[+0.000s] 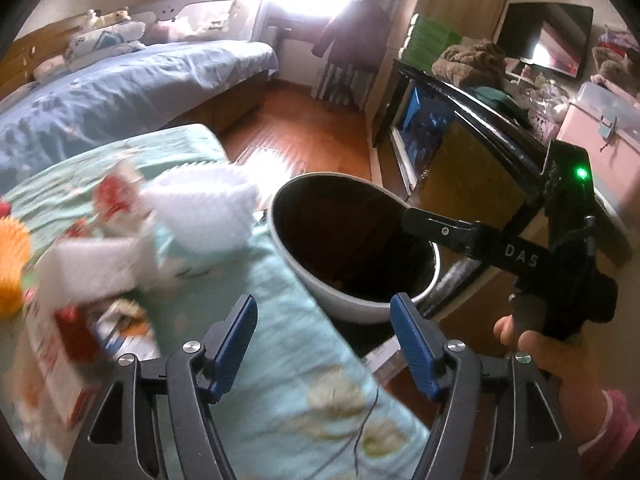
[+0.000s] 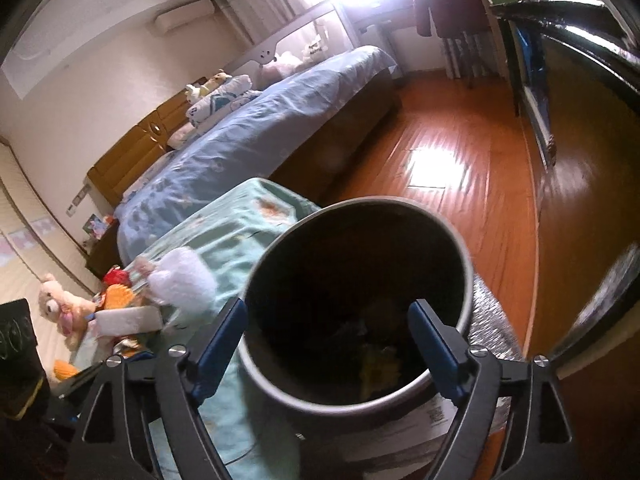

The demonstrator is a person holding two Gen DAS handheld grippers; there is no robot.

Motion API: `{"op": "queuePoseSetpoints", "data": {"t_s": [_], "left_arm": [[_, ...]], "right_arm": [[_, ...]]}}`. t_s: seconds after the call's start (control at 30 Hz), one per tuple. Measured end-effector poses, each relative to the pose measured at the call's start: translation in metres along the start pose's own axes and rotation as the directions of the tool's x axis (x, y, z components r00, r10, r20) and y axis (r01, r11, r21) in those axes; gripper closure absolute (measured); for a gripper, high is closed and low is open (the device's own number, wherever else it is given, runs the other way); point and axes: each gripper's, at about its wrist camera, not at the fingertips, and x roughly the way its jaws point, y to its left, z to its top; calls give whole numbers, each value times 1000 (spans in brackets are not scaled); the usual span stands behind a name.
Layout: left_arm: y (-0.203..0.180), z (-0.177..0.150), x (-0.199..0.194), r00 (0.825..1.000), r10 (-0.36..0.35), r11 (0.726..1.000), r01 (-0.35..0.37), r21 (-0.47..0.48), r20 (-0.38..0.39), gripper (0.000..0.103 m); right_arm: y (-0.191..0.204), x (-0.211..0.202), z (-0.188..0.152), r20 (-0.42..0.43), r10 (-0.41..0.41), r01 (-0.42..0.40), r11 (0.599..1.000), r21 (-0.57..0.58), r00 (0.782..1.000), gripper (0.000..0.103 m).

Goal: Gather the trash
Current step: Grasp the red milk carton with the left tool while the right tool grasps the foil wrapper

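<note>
A grey round bin (image 1: 320, 280) with a dark inside stands beside a table covered in a mint cloth (image 1: 276, 336). In the right wrist view the bin (image 2: 280, 384) holds some trash at its bottom. My right gripper (image 2: 332, 348) is open and empty, directly above the bin's mouth; it also shows in the left wrist view (image 1: 440, 232). My left gripper (image 1: 324, 344) is open and empty over the cloth's edge near the bin. Blurred trash lies on the cloth: a white crumpled tissue (image 1: 208, 216), a white box (image 1: 96, 268) and red-white wrappers (image 1: 68, 360).
An orange spiky ball (image 1: 12, 264) sits at the table's left edge. A bed with a blue cover (image 1: 120, 92) stands behind. A dark cabinet (image 1: 460, 140) with clutter is on the right. Wooden floor (image 2: 460, 184) lies between them.
</note>
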Motion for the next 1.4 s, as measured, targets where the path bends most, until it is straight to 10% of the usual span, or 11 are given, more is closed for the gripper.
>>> {"op": "queuePoseSetpoints", "data": {"t_s": [0.57, 1.4], "left_arm": [[61, -65, -93, 989, 127, 980, -113, -166, 74, 35], [109, -56, -90, 968, 243, 936, -218, -275, 58, 44]], "right_arm": [[60, -14, -47, -29, 104, -105, 994, -32, 994, 14], [105, 6, -69, -93, 153, -159, 985, -63, 984, 14]]}}
